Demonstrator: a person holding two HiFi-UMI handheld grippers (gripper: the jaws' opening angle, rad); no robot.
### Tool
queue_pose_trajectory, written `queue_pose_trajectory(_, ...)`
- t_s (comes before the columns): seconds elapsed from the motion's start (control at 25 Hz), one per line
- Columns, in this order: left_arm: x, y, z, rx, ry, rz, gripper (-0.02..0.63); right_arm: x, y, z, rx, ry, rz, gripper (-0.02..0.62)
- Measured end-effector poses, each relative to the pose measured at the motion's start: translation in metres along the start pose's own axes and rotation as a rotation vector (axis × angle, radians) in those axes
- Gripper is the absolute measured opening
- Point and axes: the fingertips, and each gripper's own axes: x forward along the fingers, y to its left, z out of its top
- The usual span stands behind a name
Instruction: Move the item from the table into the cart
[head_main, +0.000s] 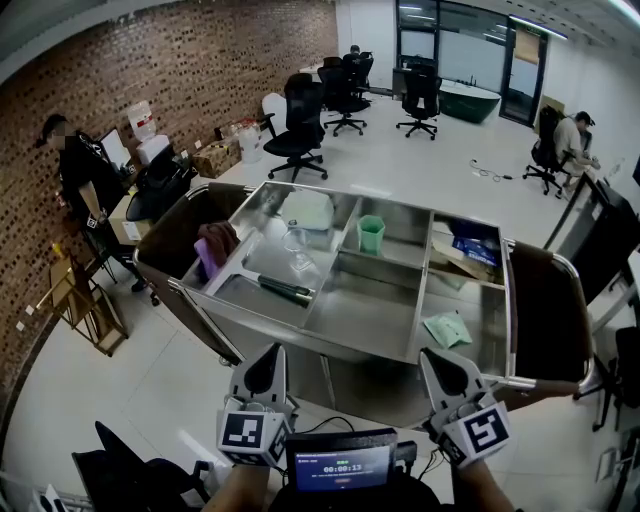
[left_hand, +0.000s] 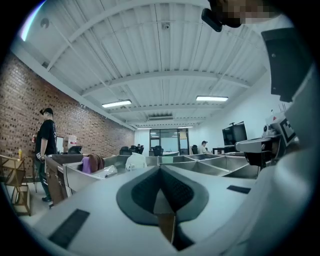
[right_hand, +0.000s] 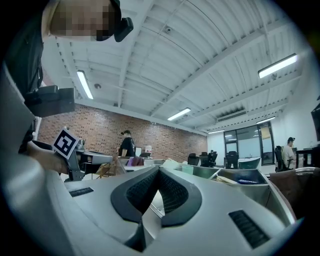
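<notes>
Left tool (head_main: 267, 365): jaws pressed together with nothing in them, pointing level at the cart.
Right tool (head_main: 447, 368): likewise closed and empty. Both must open before any pickup, or they will only shove the item.
Item: no view shows it or its surface, so it must lie out of sight. The person has to turn away to find it, and a blind swing could clip the cart.
Cart (head_main: 365, 305): right ahead, with its bins partly filled. The near middle bin is bare and is the safest landing spot, I'd say.
Glass (head_main: 297, 245): in the left bin near a dark handle (head_main: 285, 289). A careless drop there could tip or crack it.
Cup (head_main: 371, 233): upright in a far bin, with the same worry.
Bystander (head_main: 80, 170): by the brick wall, well apart from the cart. I see little risk there.
</notes>
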Motion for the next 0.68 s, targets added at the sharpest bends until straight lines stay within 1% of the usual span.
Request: queue_pose_trajectory(0.68,0.0016,0.0028,-0.0004,-0.002,0.006,-0.018,0.003,-0.0005,-0.0039,0.0016,-0.017,0.003,-0.022,0.008)
